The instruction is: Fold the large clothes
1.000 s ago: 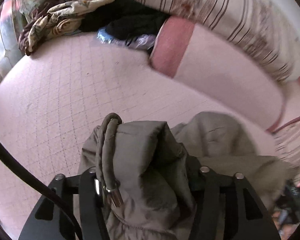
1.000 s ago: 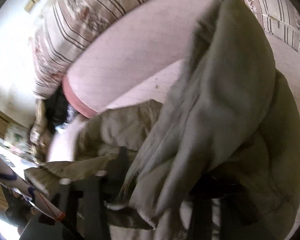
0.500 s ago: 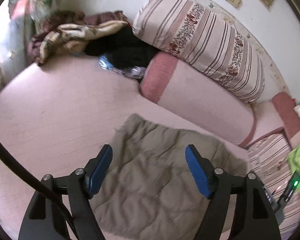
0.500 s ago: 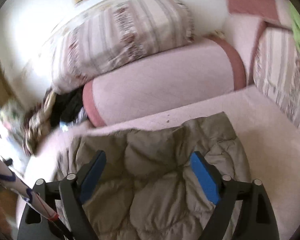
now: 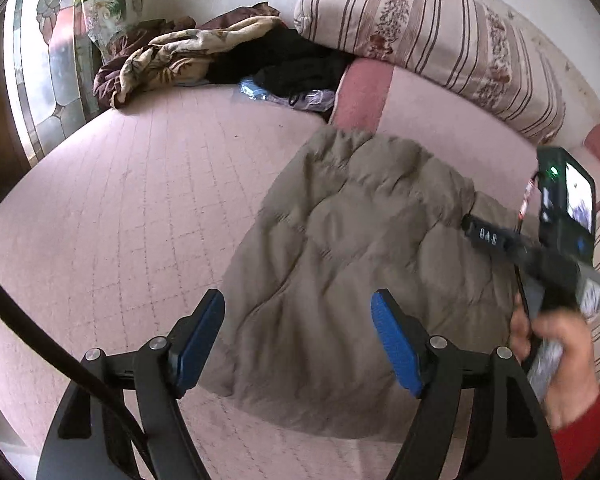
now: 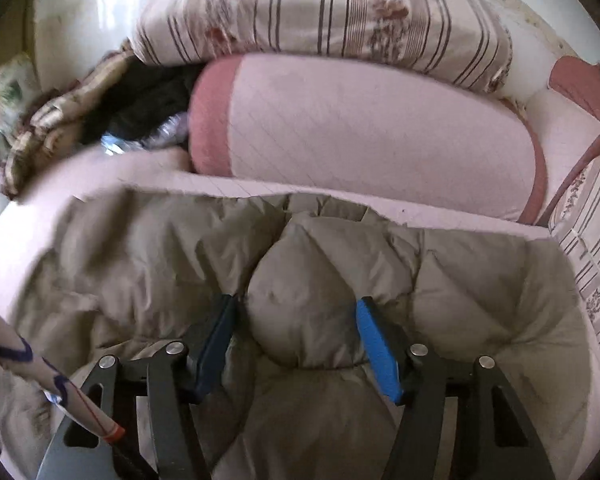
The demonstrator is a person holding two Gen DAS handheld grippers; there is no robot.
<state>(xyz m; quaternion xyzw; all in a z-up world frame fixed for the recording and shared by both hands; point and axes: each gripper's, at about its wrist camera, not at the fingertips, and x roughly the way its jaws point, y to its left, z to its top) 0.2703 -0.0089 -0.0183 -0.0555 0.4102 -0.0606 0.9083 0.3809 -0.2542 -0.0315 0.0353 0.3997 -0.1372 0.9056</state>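
An olive-grey quilted puffer jacket (image 5: 352,264) lies folded flat on the pink quilted bed (image 5: 132,208). My left gripper (image 5: 298,344) is open and empty, held above the jacket's near left edge. The right gripper's body (image 5: 556,240), held by a hand in a red sleeve, shows at the jacket's right side in the left wrist view. In the right wrist view my right gripper (image 6: 296,344) is open, its blue pads (image 6: 378,348) either side of a puffed panel of the jacket (image 6: 300,312), low against it.
A pink bolster (image 6: 364,136) and a striped floral pillow (image 5: 432,36) lie behind the jacket. A heap of patterned blanket and dark clothes (image 5: 228,56) sits at the bed's far left corner, by a stained-glass window (image 5: 52,60). A striped cushion (image 6: 596,248) borders the right.
Both grippers were shut on the jacket a second ago and have let it go. The jacket now lies flat. The right gripper has dropped closer onto it.
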